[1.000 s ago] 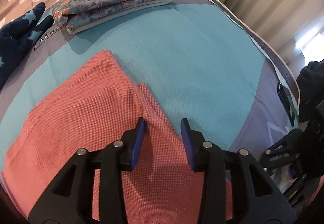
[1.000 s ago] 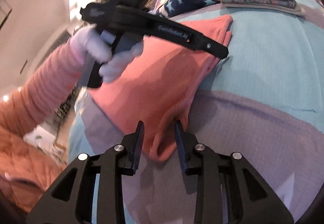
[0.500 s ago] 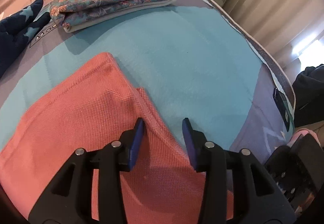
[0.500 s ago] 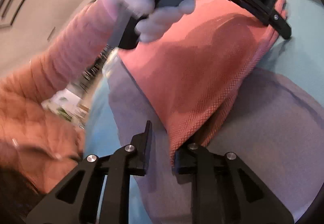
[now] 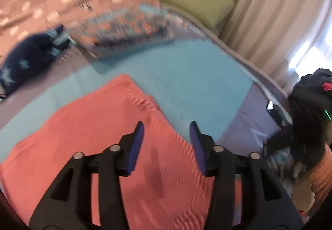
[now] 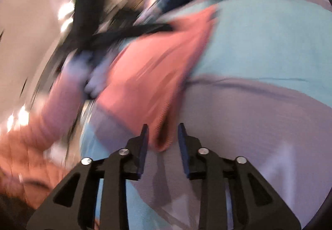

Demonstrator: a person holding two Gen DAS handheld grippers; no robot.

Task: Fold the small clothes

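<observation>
The coral-pink garment lies spread on the bed, over the turquoise and lilac blanket, with one pointed corner aimed up toward the pillows. The left gripper hangs above the cloth's right-hand edge, its jaws opening, nothing pinched between them; the fabric simply lies flat underneath. From the other side, the right gripper sits low at the garment's near tip, which stands bunched between the blue pads without either pad visibly pressing on it. Those jaws are opening too, so I read the cloth as let go, not held. Both views are smeared with motion, so fine contact is hard to judge.

Further up the bed a floral folded stack rests near a navy star-print piece, well apart from the pink one. A green cushion sits by the curtains.

To my eye this is the moment just after a fold has been laid down and both ends released. The pink piece looks doubled over but broad, so another fold seems due. The next move calls for a clean pinch on a corner or edge at each side, lifting both layers together so the loose tip does not slip out and skew the fold
</observation>
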